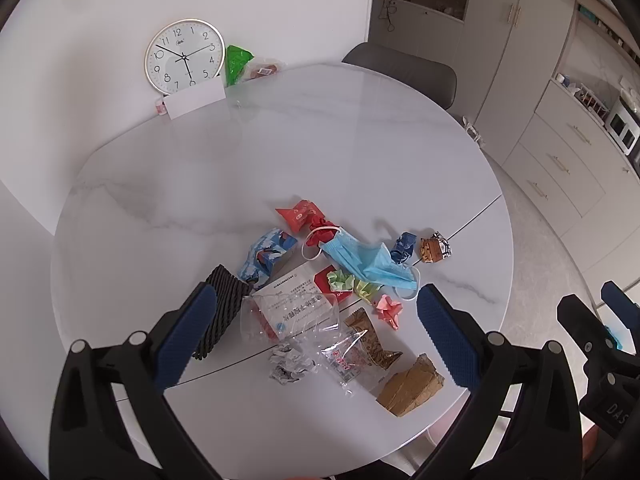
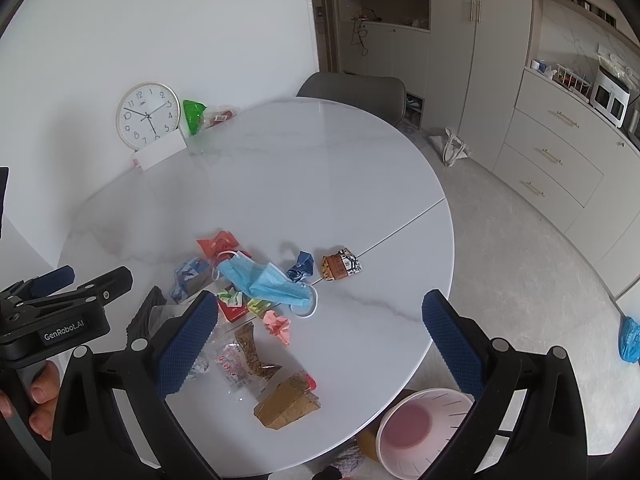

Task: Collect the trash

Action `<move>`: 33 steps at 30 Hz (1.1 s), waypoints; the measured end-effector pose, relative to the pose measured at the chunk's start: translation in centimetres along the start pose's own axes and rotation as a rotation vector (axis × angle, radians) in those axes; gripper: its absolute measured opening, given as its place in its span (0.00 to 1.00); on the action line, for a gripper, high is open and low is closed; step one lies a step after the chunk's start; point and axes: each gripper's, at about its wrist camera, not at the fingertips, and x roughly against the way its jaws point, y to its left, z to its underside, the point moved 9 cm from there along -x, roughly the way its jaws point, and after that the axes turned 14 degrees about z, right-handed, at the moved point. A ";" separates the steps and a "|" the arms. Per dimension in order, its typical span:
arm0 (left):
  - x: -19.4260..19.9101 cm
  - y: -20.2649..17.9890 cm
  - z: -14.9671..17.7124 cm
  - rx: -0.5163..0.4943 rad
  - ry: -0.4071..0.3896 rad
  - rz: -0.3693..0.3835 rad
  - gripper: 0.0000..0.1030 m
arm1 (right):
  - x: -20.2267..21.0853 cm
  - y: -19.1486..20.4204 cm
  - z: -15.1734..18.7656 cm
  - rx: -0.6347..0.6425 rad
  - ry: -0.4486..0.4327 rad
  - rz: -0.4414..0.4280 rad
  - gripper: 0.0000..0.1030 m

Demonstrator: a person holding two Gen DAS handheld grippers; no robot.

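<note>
White marble-look round table [image 1: 280, 152] fills both views, a wall clock [image 1: 183, 56] propped at the far edge, and the trash sits in a loose heap near the front rim. Left gripper [image 1: 316, 320] hangs over the pile, jaws spread wide, nothing between them; right gripper [image 2: 316, 332] the same, wide open and empty, above the table's edge. Down below, a pink bin [image 2: 420, 428] waits on the floor just beside the table. The blue face mask [image 1: 368, 260] looks limp and light, best pinched at a bunched fold. The clear plastic wrapper [image 1: 296, 316] will likely be slippery and crackly. The brown paper packet [image 1: 412, 388] seems stiffer, so take it by an edge.
</note>
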 end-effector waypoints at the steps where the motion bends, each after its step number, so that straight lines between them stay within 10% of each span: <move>1: 0.0 0.1 0.0 0.000 -0.001 -0.001 0.94 | 0.0 0.0 0.0 -0.001 0.000 0.001 0.98; 33: 0.2 -0.1 0.5 -0.009 -0.001 -0.009 0.94 | 0.4 0.2 -0.3 0.003 -0.002 0.000 0.98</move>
